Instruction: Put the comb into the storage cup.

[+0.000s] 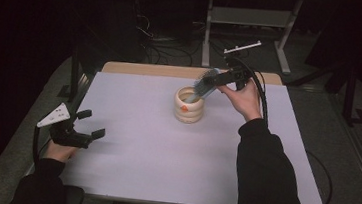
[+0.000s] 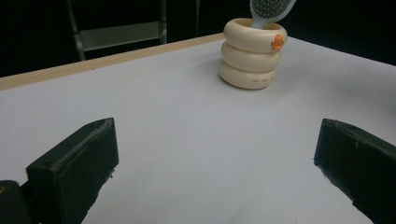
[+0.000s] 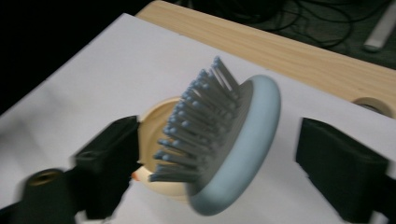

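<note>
Blue hairbrush (image 1: 204, 83), one, in one cream holder (image 1: 189, 106), both claws spread, right claw (image 1: 219, 81) around brush

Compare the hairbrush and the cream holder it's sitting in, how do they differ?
The hairbrush is pale blue with grey bristles; the holder is cream with a small orange mark. The hairbrush leans tilted, its head sticking out above the rim; the holder stands upright on the table. The hairbrush head is a flat oval; the holder looks like three stacked rings. Both have rounded shapes.

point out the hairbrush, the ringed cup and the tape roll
pale blue oval plastic hairbrush (image 3: 243, 154): right gripper view, back rim of head
cream ringed cup (image 2: 252, 56): left gripper view, middle ring
tan tape roll (image 3: 373, 103): right gripper view, top edge
</note>
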### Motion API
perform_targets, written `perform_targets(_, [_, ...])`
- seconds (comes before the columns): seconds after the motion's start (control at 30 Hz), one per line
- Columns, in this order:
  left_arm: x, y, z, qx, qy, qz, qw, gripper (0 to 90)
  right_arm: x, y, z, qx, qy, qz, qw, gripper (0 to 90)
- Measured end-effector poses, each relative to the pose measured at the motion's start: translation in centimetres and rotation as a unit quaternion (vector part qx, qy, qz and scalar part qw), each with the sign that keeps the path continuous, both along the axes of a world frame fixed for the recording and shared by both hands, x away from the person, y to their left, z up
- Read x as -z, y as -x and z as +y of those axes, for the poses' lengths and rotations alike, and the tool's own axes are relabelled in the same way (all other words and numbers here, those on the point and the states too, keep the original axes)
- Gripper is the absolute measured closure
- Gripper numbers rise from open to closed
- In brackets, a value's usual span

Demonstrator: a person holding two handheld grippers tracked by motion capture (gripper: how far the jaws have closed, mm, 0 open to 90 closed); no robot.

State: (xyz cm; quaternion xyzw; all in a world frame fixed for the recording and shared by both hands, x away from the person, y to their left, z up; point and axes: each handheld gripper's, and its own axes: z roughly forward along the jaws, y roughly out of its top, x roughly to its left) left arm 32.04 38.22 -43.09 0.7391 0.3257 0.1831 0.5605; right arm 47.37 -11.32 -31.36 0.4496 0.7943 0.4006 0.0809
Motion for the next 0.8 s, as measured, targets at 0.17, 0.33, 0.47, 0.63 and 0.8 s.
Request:
perform_targets(0.17, [0.0,0.0,0.0,0.0,0.004,-0.001,1.0,0.0,0.2,0.1,-0.2,-0.002,0.012,-0.004,0.9999,0.0])
perform_targets(0.33, [0.0,0.0,0.0,0.002,0.003,0.002,1.0,0.0,0.2,0.6,-0.6,-0.014,0.018,-0.014,0.9996,0.0])
perform_targets(0.47, [0.1,0.0,-0.1,0.002,0.0,0.004,1.0,0.0,0.5,1.1,-0.8,-0.02,0.031,-0.021,0.9991,0.0])
perform_targets(0.63, [0.1,0.0,-0.1,0.002,0.0,0.005,1.0,0.0,0.8,1.5,-1.3,-0.026,0.028,-0.024,0.999,0.0])
perform_targets(0.8, [0.2,-0.1,-0.1,0.003,-0.002,0.008,1.0,0.0,0.8,2.0,-2.0,-0.038,0.011,-0.039,0.9984,0.0])
